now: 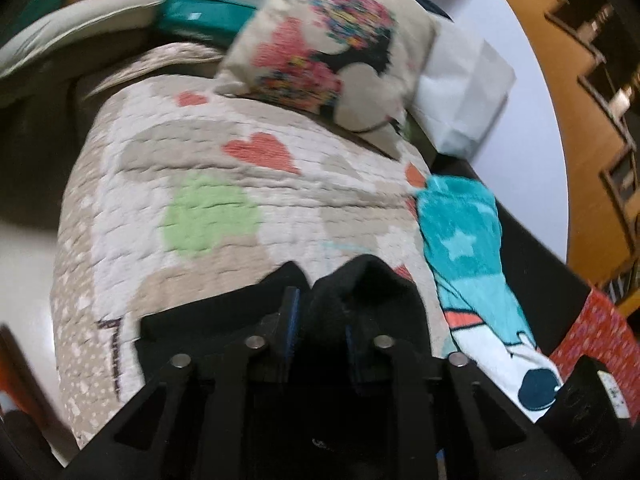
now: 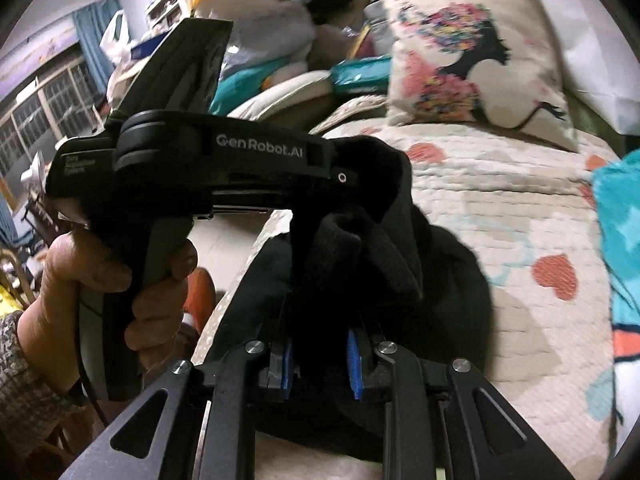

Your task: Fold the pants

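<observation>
The black pants [image 2: 436, 280] are bunched on a quilted bedspread [image 1: 208, 184] with hearts and a green spot. In the left wrist view my left gripper [image 1: 318, 320] is shut on a fold of the black pants [image 1: 360, 296], which fills the gap between the blue pads. In the right wrist view my right gripper [image 2: 320, 352] is shut on the pants too, with fabric rising between the fingers. The left gripper [image 2: 340, 178] shows there, held by a hand, its tip buried in the same bunch of cloth.
A floral cushion [image 2: 472, 60] lies at the head of the bed, also in the left wrist view [image 1: 332, 52]. A teal star blanket [image 1: 468, 248] lies at the right. Piled clothes [image 2: 260, 20] sit behind. A white bag [image 1: 460, 92] leans by the cushion.
</observation>
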A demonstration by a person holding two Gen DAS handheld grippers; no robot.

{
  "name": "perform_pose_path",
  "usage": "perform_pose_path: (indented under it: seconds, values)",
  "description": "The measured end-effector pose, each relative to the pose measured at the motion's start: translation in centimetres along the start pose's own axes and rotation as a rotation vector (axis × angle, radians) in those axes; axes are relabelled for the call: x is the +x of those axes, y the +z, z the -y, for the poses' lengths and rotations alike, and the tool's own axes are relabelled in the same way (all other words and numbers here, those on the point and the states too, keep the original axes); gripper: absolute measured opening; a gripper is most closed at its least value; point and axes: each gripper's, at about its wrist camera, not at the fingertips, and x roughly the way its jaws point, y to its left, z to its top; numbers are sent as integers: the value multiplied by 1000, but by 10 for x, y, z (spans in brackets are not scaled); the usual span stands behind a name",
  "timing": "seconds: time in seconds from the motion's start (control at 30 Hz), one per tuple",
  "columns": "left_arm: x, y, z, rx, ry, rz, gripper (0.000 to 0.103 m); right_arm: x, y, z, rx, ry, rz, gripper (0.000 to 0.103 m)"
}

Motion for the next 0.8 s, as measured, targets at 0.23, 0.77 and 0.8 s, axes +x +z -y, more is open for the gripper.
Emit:
perform_pose_path:
  seconds: [0.23, 0.77, 0.8]
  values:
    - [-17, -16, -51, -122, -38, 49, 18, 31, -2, -21, -65, -2, -60, 23]
    - [-35, -37, -91, -290, 35, 108, 19, 50, -15, -64, -198, -27, -111, 31]
    - [-36, -38, -92, -301, 37, 105, 20, 49, -17, -67, -206, -28, -107, 39]
